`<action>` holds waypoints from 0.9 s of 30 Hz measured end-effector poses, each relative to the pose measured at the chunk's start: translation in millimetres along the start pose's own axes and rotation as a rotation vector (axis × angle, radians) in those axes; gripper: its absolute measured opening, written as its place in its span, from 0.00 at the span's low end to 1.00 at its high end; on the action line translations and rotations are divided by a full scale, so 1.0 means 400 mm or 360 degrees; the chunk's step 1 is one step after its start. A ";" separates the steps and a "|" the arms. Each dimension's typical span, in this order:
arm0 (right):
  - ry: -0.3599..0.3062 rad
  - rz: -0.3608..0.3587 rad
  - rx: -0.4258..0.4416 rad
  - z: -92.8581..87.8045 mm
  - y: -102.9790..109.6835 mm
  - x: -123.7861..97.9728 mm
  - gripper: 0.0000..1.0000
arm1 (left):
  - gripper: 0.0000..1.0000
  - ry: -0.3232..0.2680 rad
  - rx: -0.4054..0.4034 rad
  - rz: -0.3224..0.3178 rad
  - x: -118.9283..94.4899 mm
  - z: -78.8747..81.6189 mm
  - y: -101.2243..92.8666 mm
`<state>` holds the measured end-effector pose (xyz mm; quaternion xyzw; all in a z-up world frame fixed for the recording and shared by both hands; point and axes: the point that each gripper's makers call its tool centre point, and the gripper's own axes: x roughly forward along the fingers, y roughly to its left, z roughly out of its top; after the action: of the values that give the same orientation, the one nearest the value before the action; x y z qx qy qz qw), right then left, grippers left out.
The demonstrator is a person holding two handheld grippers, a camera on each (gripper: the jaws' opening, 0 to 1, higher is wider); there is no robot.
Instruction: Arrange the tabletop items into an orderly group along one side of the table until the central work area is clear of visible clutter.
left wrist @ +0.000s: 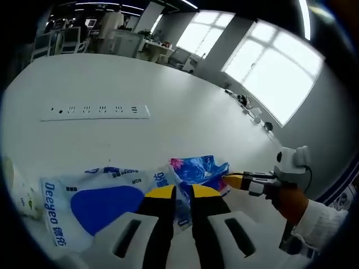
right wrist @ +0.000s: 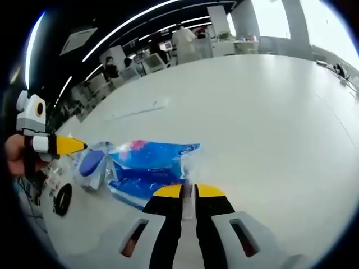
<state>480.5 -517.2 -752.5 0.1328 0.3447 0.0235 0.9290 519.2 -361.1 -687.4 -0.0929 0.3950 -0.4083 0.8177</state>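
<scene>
While both grip: lift level, slide toward desk [left wrist: 185, 117] edge.
Left gripper [left wrist: 183, 191]: clenched on tissue pack [left wrist: 95, 204].
Right gripper [right wrist: 189, 191]: clenched on blue packet [right wrist: 148, 165].

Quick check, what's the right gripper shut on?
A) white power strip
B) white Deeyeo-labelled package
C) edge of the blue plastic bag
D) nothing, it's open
C: in the right gripper view, the right gripper has its yellow-tipped jaws pressed together on the clear edge of the blue plastic bag.
</scene>
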 end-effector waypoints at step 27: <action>-0.0068 -0.0108 -0.0031 0.009 -0.001 -0.045 0.39 | 0.39 -0.0035 0.0041 -0.0059 -0.025 0.018 -0.011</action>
<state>469.3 -520.8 -738.5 0.1123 0.3288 -0.0075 0.9377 518.2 -357.8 -674.8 -0.0941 0.3789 -0.4274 0.8154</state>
